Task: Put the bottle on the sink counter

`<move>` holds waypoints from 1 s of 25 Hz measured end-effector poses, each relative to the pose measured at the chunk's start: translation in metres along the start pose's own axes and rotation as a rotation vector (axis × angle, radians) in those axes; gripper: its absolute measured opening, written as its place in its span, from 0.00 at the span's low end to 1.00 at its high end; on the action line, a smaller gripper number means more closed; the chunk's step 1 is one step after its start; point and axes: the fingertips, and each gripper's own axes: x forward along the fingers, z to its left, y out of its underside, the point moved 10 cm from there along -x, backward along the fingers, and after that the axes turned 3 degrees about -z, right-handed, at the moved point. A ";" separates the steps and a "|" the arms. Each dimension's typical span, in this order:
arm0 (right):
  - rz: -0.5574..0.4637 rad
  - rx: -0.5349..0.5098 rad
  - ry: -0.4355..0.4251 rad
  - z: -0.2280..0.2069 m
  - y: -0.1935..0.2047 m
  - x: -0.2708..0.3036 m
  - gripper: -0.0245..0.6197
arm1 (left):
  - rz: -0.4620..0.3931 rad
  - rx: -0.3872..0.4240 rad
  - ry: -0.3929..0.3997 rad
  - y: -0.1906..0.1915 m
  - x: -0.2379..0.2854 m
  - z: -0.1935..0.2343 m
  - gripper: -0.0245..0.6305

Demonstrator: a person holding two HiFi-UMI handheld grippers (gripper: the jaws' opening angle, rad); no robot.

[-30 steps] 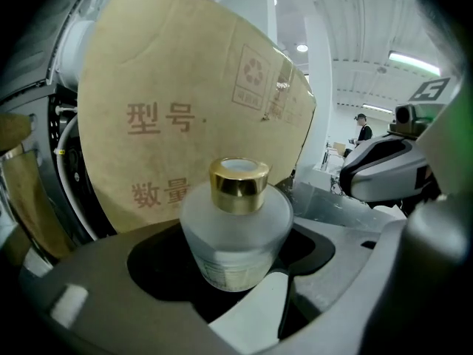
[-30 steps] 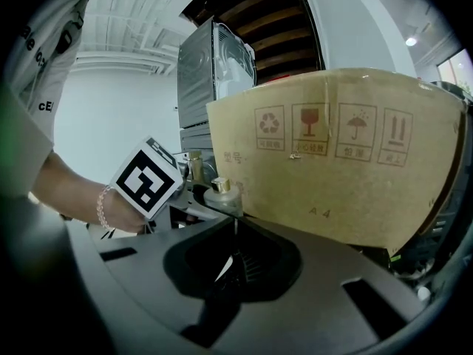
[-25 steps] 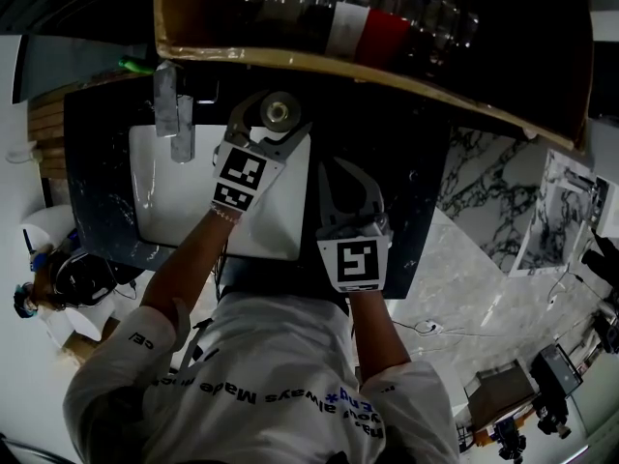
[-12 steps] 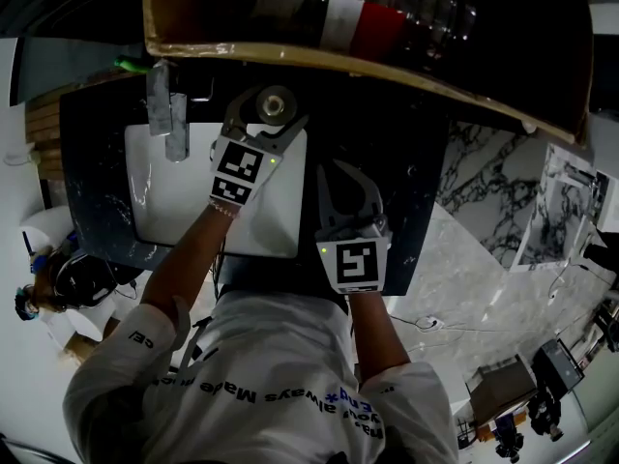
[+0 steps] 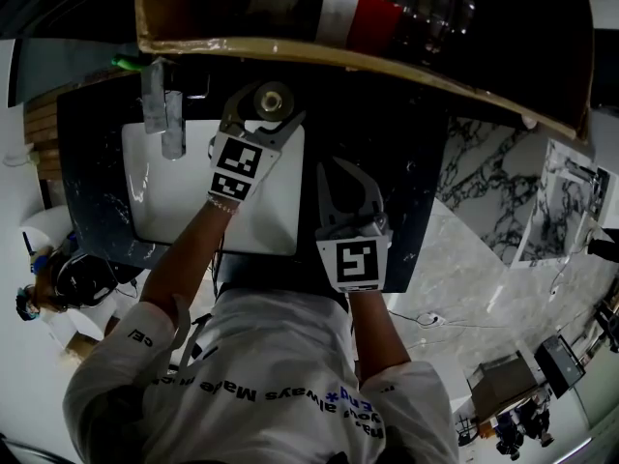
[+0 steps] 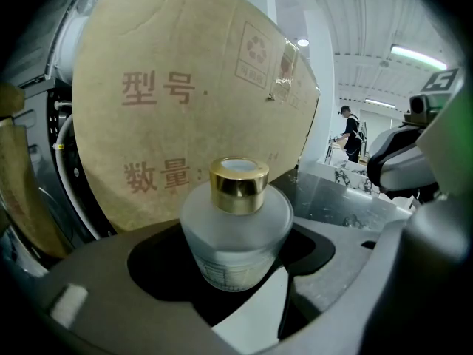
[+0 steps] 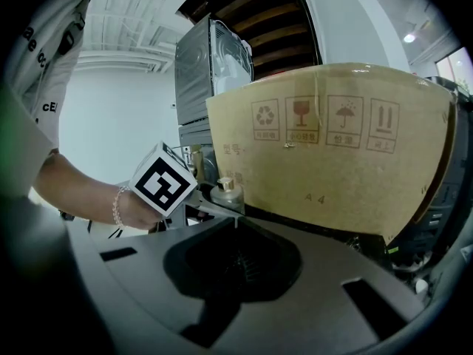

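Person: is wearing a white shirt [image 5: 261, 375] with writing on it and is holding one gripper in each hand.
Right gripper [image 5: 337, 174]: is hanging over the near part of the dark counter [image 5: 397, 162], just right of the sink. Its jaws are touching at the tips and are holding nothing.
Sink [image 5: 164, 201]: is sitting white in the counter, under the left arm.
Left gripper [image 5: 269, 112]: is reaching across the sink to its far edge. Its jaws are standing wide apart and are pressing on both sides of the bottle.
Bottle [image 6: 235, 235]: is standing upright between the left jaws. It is frosted and is wearing a gold cap [image 6: 238, 186]. It is sitting over the strip of counter behind the sink, to the right of the tap. I cannot tell if its bottom is touching the counter.
Tap [image 5: 162, 114]: is shining at the far left of the sink.
Box [image 6: 162, 109]: is rising just behind the bottle, brown card with printed signs.
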 end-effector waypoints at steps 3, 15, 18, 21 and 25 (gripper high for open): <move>-0.007 0.002 0.003 0.000 0.000 -0.001 0.06 | 0.004 0.001 -0.001 0.001 0.001 0.000 0.55; 0.003 0.006 0.006 -0.001 0.001 -0.004 0.06 | 0.022 0.006 -0.004 0.007 0.004 -0.001 0.55; -0.002 0.006 0.010 -0.001 0.002 -0.005 0.06 | 0.024 0.009 -0.007 0.008 0.005 -0.001 0.55; -0.004 0.009 0.012 -0.001 0.002 -0.006 0.06 | 0.023 0.009 -0.012 0.008 0.006 -0.001 0.55; -0.005 0.007 0.010 0.000 0.001 -0.008 0.06 | 0.018 0.007 -0.022 0.008 0.006 -0.001 0.55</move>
